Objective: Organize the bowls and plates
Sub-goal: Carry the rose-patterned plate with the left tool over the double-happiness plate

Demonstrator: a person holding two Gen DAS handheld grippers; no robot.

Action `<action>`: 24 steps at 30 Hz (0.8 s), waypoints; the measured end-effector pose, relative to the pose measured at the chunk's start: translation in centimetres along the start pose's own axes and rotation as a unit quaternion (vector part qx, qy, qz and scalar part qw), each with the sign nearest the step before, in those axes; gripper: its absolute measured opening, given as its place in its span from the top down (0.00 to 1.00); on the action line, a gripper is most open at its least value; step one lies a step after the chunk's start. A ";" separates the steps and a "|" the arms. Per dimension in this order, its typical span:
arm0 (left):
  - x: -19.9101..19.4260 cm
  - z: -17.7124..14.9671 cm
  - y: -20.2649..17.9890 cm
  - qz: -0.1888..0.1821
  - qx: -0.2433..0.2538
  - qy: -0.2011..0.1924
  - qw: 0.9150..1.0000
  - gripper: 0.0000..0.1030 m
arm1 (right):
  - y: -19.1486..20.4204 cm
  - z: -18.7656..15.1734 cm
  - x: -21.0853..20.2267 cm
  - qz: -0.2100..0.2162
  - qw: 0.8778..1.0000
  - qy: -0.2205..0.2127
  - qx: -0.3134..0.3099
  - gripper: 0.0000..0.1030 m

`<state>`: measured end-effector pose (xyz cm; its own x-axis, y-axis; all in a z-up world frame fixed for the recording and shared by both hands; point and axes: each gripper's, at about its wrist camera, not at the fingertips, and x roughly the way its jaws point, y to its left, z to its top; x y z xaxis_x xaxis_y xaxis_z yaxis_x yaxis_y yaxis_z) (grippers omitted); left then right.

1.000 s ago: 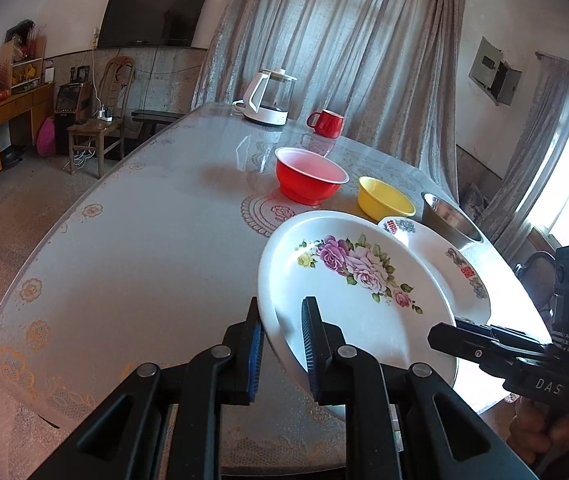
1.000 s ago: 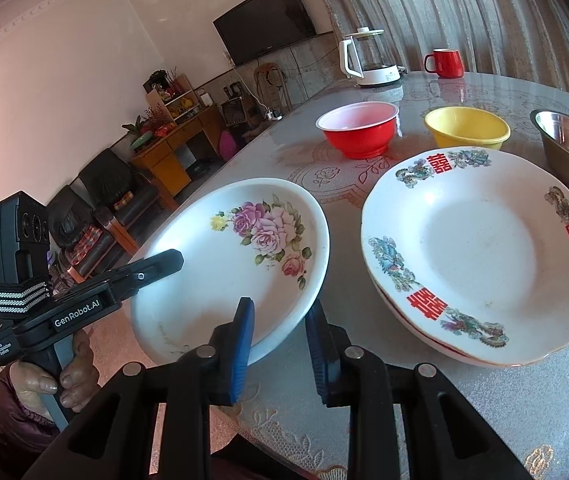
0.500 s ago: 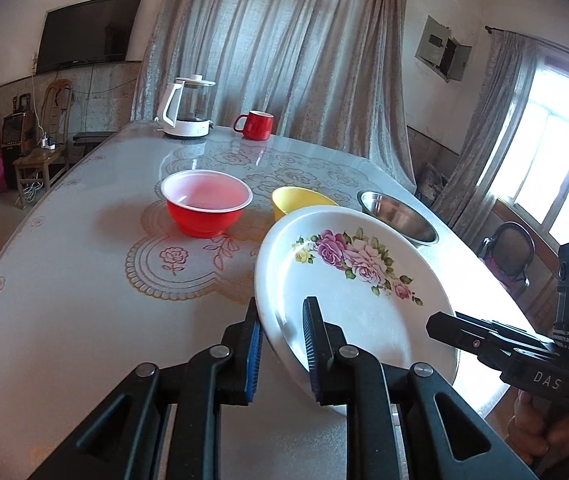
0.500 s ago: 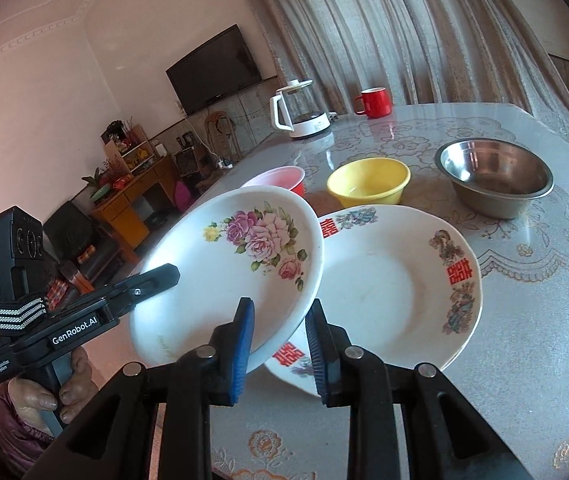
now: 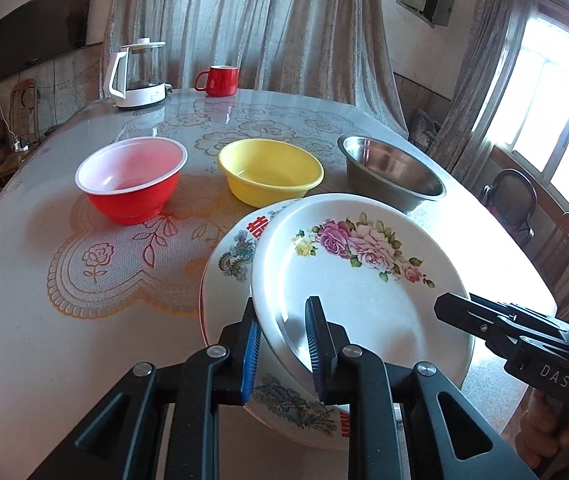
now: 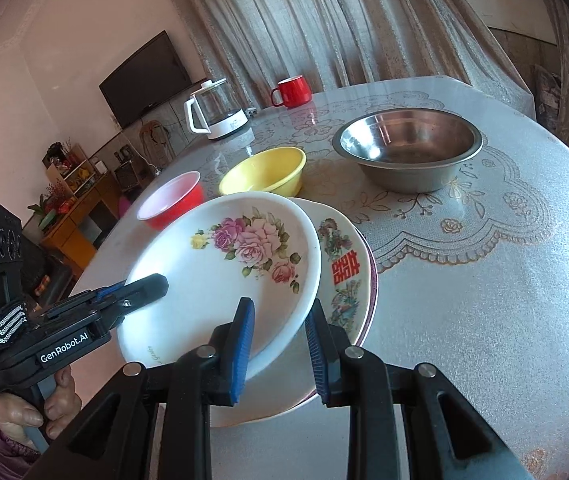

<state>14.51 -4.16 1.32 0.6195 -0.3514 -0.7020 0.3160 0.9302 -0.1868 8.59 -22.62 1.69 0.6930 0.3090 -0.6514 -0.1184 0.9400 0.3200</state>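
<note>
Presently, rose plate (image 5: 358, 280), pinched at opposite rims by left gripper (image 5: 282, 344) and right gripper (image 6: 280, 350), is held over the red-lettered plate (image 6: 344, 268); three bowls remain unstacked beyond.

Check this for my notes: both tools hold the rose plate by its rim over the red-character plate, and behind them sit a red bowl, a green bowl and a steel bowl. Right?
One slip: the middle bowl is yellow, not green, as the left wrist view shows. The rest stands: both tools, left and right, grip the rose plate over the red-character plate, with the red bowl and steel bowl behind.
</note>
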 end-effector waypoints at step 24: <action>-1.1 -1.0 -0.1 0.031 -0.009 -0.007 0.999 0.72 | 2.8 -0.8 1.8 -0.110 0.987 -0.011 -0.120 0.60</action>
<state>13.08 -3.77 1.37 0.6473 -0.2939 -0.7033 0.2639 0.9520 -0.1550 8.93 -19.27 0.85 0.7356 0.0926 -0.6711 -0.1264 0.9920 -0.0016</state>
